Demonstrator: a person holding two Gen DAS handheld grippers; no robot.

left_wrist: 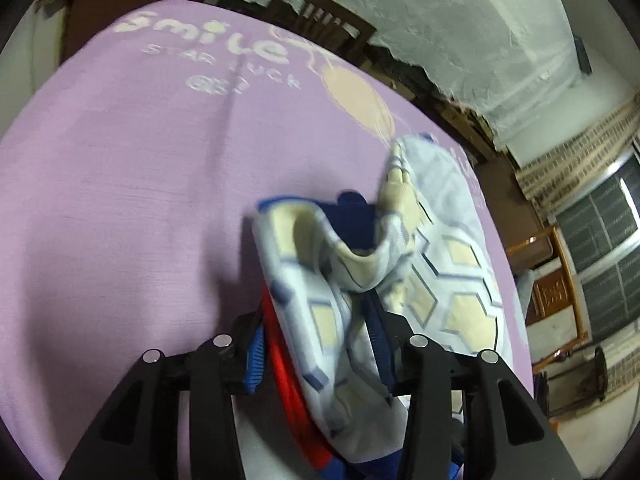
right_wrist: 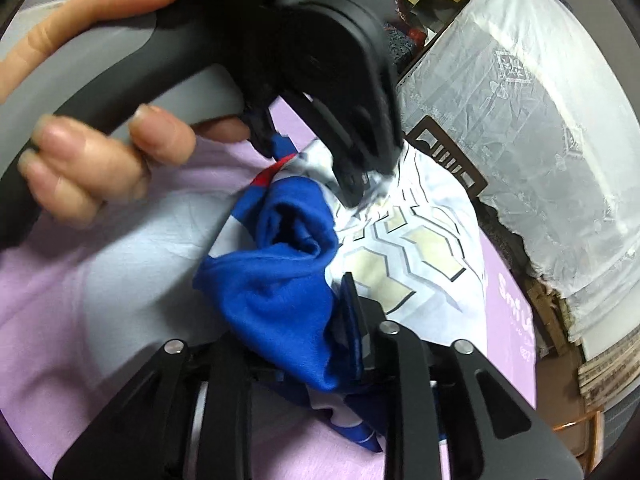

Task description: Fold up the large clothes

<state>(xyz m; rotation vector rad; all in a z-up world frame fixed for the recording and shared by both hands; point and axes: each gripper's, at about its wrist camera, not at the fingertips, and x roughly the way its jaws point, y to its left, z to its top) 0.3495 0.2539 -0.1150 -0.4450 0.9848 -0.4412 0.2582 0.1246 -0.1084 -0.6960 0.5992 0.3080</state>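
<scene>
A large garment in pale blue with cream hexagons, blue lining and a red stripe lies bunched on the lilac bedsheet. My left gripper is shut on a fold of it, the cloth rising between the fingers. In the right wrist view the same garment shows its blue inner side, and my right gripper is shut on that blue fold. The other gripper's body, held by a hand, presses into the cloth just ahead.
The sheet carries white "Smile" lettering and a cream balloon print. A dark wooden chair stands behind the bed's far edge. White lace cloth covers furniture at the right. A brick wall and window lie further right.
</scene>
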